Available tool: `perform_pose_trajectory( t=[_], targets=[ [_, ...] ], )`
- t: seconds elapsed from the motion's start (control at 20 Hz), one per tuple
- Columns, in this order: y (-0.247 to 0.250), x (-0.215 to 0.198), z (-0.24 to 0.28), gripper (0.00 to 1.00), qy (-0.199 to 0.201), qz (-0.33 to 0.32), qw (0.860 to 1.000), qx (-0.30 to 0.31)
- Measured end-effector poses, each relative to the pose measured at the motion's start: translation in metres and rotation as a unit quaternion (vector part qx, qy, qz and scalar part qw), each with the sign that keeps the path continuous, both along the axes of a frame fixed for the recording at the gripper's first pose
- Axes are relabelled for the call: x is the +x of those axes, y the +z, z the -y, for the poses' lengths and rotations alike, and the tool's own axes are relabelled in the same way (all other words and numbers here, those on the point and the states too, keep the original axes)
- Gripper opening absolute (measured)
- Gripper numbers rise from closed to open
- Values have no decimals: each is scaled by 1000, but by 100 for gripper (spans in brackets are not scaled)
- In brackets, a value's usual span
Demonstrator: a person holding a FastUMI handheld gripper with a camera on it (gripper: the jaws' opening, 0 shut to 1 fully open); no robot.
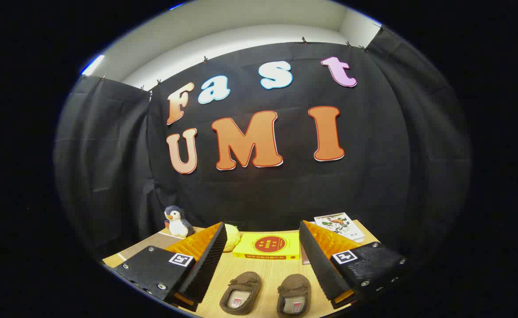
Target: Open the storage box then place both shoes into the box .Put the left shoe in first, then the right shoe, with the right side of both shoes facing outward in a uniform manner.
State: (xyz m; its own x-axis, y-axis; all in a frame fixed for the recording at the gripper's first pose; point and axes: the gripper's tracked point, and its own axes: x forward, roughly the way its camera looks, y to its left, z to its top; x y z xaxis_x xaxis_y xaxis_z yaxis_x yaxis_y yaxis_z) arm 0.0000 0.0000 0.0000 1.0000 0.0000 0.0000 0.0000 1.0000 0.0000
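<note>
Gripper view: gripper [263, 258] spread wide, nothing between the fingers, no contact with anything. Fingers sit at the bottom of the frame, one lower left, one lower right, held above a light wood-grain tabletop [267, 270].

Task items: two brown suede moccasin-style slippers with pale lining, side by side in the bottom centre, in the gap between the fingers and below them on the table. Left-hand slipper [240, 293] is angled slightly, toe toward the upper right; right-hand slipper [294, 295] sits just beside it, apart, toe pointing away from the camera. Both upright, openings facing up, a small tag visible inside each. Cannot tell from here which is the left-foot shoe.

Beyond the slippers, centre of the table: flat yellow rectangular box with a red round emblem on top [267, 246], lying flat, lid down.

Left of it, partly hidden behind the left finger: a pale yellow rounded lumpy object [231, 236], can't identify it further.

Far left at the table's back edge: small plush penguin, grey and white [177, 222], upright.

Back right: white booklet with a colourful illustrated cover [339, 225], lying flat, partly behind the right finger.

Black cloth wall behind the table; white wall above it.
</note>
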Motion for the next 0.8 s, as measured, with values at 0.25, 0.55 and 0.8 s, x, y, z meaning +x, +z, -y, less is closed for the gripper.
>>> perform_pose_trajectory(
  t=[0.25, 0.55, 0.8],
  targets=[
    [-7, 2, -9, 98, 9, -7, 1000, 1],
    [-13, 0, -7, 98, 9, -11, 1000, 4],
    [-17, 2, -2, 98, 6, -16, 1000, 10]
  ],
)
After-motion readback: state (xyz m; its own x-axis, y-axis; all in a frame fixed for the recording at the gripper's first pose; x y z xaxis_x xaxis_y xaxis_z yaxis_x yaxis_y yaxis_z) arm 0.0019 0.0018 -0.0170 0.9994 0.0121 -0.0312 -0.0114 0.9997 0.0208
